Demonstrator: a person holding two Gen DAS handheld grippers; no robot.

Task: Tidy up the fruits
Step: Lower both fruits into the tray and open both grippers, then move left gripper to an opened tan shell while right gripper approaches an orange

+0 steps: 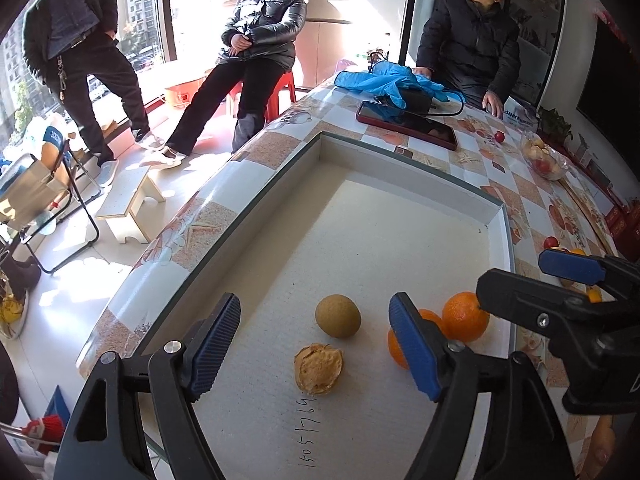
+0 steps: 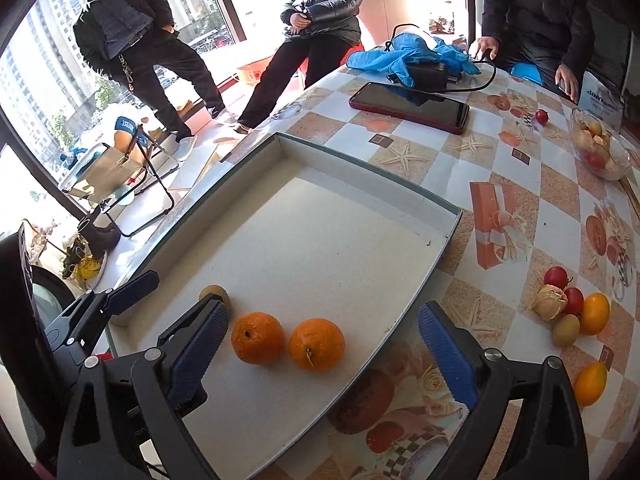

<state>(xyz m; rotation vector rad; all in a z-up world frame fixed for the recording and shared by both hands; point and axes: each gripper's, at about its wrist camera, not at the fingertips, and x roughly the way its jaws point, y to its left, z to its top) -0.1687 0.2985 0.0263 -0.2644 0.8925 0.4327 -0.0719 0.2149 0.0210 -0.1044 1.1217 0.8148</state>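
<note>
A shallow white box lies on the patterned table. It holds a round brown fruit, a wrinkled beige fruit and two oranges; in the left wrist view one orange shows whole and the other is half hidden behind a finger. My left gripper hangs open over the brown and beige fruits, touching neither. My right gripper stands open over the two oranges, with nothing pressed between its pads.
Loose fruits lie right of the box: red ones, a beige one, a brown one, yellow-orange ones. A glass fruit bowl, a phone and a blue bag are farther back. Three people are beyond the table's far edge.
</note>
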